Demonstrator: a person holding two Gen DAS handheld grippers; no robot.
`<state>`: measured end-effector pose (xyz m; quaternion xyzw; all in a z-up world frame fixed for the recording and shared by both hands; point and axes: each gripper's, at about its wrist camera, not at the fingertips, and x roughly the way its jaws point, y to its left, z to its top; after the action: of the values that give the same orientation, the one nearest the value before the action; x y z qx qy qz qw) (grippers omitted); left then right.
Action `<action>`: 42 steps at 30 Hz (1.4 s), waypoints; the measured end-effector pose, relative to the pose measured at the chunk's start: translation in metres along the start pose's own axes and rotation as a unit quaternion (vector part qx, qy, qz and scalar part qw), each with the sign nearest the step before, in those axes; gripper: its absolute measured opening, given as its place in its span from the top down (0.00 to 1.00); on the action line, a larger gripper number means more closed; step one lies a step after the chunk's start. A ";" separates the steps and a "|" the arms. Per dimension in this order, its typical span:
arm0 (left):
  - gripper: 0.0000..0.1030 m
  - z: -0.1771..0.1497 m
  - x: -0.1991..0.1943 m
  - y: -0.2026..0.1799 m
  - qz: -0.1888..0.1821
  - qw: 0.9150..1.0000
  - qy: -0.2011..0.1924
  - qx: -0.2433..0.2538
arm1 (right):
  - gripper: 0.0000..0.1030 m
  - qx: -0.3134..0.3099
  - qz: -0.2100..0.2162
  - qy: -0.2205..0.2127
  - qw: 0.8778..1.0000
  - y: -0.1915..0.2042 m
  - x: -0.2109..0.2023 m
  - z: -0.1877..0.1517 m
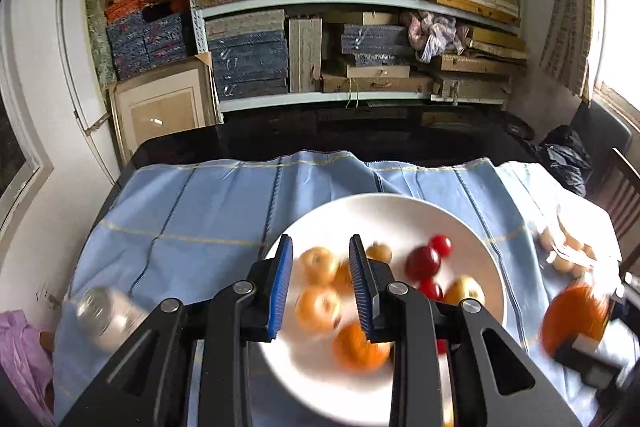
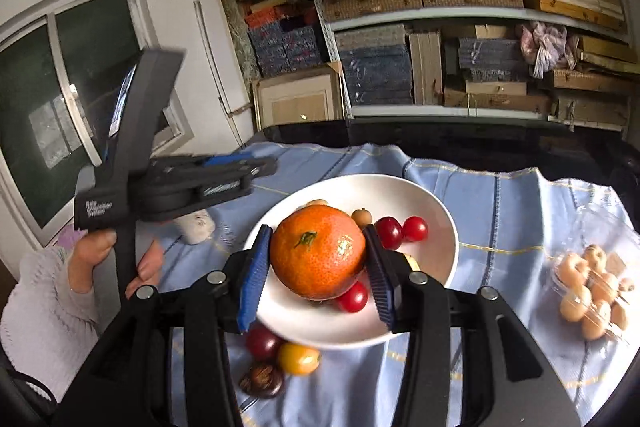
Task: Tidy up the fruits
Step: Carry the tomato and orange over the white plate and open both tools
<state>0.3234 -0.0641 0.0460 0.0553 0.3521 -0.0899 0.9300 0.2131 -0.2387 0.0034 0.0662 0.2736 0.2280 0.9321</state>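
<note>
Gripping a tangerine [image 2: 318, 251] between its blue pads, the right gripper [image 2: 318, 263] holds the fruit above a white plate [image 2: 440, 227]; both pads press against the fruit's sides. Nearest that camera, on the blue cloth [image 2: 500, 219] just beside the plate's near rim, lie a dark red plum [image 2: 262, 343], a yellow fruit [image 2: 298, 359] and a brown wrinkled nut-like item [image 2: 262, 381], all close together. On the plate, partly hidden by the tangerine, sit several red cherry-like fruits [image 2: 414, 228].

The left gripper [image 1: 320, 283] carries nothing: its pads stand at a narrow gap with only the plate [image 1: 400, 215] showing beyond them (this view is motion-blurred). Orange fruits [image 1: 318, 309] and red fruits [image 1: 423, 262] lie on that plate. In the right wrist view the same tool appears at left, held by a hand [image 2: 116, 263] in a pale knitted sleeve [image 2: 44, 311].

A clear jar [image 1: 106, 311] stands on the cloth left of the plate. A clear plastic punnet of small tan fruits [image 2: 592, 291] rests on the cloth to the right, well apart from the plate.

Farthest back, metal shelving [image 2: 460, 13] holds stacked boxes against the wall.
</note>
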 end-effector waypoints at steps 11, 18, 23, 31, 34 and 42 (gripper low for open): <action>0.72 -0.010 0.062 0.007 -0.029 0.999 0.041 -0.008 | 0.57 0.028 -0.025 0.029 0.999 -0.050 0.083 0.010; 0.72 -0.098 -0.022 0.028 -0.015 0.999 0.034 0.027 | 0.57 0.024 -0.004 0.026 0.999 -0.044 0.073 0.007; 0.72 -0.149 -0.029 0.029 -0.006 0.998 0.057 0.034 | 0.57 0.022 0.005 0.023 0.999 -0.036 0.067 0.006; 0.69 -0.167 -0.013 0.008 -0.046 0.995 0.068 0.053 | 0.57 0.024 0.008 0.017 1.000 -0.035 0.057 0.009; 0.71 -0.173 -0.006 0.002 -0.049 0.994 0.083 0.059 | 0.57 0.023 0.009 0.017 1.000 -0.035 0.056 0.009; 0.75 -0.177 -0.008 0.012 -0.047 0.995 0.079 0.029 | 0.57 0.024 0.011 0.015 1.000 -0.034 0.054 0.010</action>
<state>0.2063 -0.0223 -0.0803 0.0729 0.4236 -0.1392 0.8921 0.2716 -0.2442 -0.0224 0.0882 0.2922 0.2321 0.9236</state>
